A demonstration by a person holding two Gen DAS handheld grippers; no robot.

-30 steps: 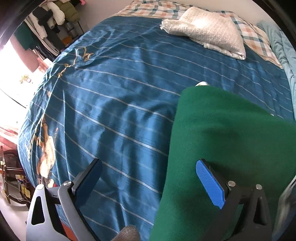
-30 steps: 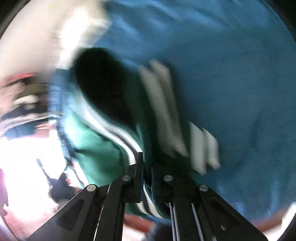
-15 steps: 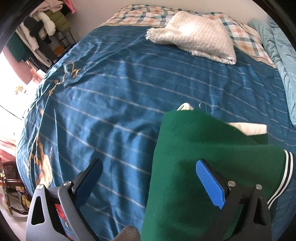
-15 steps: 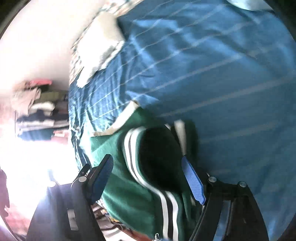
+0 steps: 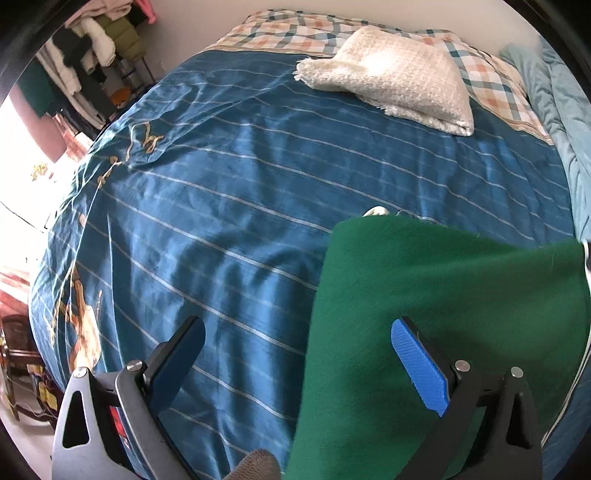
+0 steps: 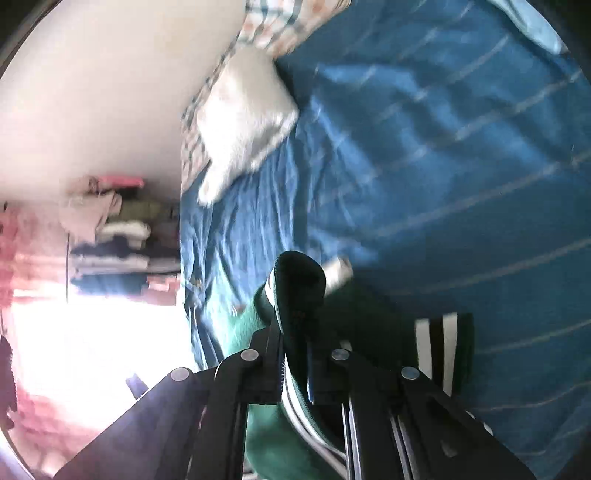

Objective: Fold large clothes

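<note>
The green garment (image 5: pixel 443 295) lies on the blue striped bedspread (image 5: pixel 240 221), spread under and ahead of the left claw's (image 5: pixel 299 354) right finger. That left claw is released, its blue pads wide apart and holding nothing. The right claw (image 6: pixel 295 354) is clenched on the garment's striped ribbed edge (image 6: pixel 291 295), which sticks up from between its fingers. Far ahead of the left claw, a white knitted blanket (image 5: pixel 391 77) rests by the checked pillow (image 5: pixel 280 33).
</note>
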